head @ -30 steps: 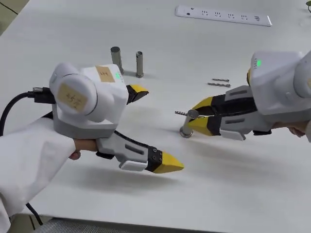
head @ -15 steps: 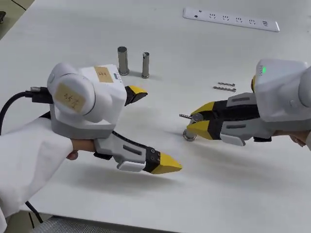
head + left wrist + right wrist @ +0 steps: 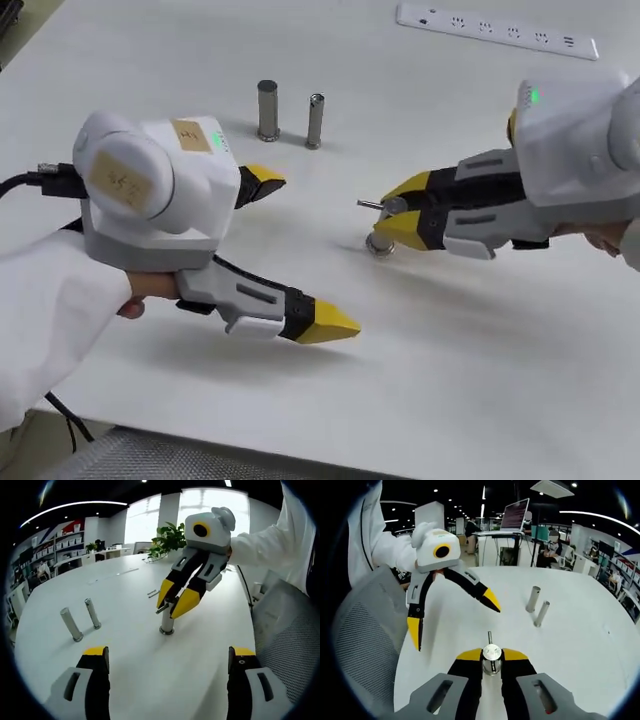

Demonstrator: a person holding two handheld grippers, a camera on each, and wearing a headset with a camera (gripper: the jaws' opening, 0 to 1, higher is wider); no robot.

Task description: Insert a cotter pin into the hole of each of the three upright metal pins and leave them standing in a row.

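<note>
Two bare metal pins (image 3: 267, 110) (image 3: 315, 120) stand upright side by side at the far middle of the white table (image 3: 300, 400). A third metal pin (image 3: 381, 243) stands nearer, its foot on the table. My right gripper (image 3: 399, 208) is shut on its top, and a cotter pin (image 3: 369, 204) pokes out to the left through its hole. The right gripper view has that pin top (image 3: 492, 652) between the jaws with the cotter pin (image 3: 490, 637) pointing ahead. My left gripper (image 3: 297, 252) hovers wide open at the near left, holding nothing.
A white power strip (image 3: 497, 30) lies at the table's far edge. Loose cotter pins (image 3: 152, 593) lie on the table beyond the right gripper (image 3: 176, 599). A mesh chair (image 3: 365, 645) stands at the near side. The two bare pins (image 3: 70, 624) (image 3: 92, 612) stand left of the held one.
The right gripper, with the pin, has edged left toward the two bare pins. The left gripper has stayed open. The head camera has shifted.
</note>
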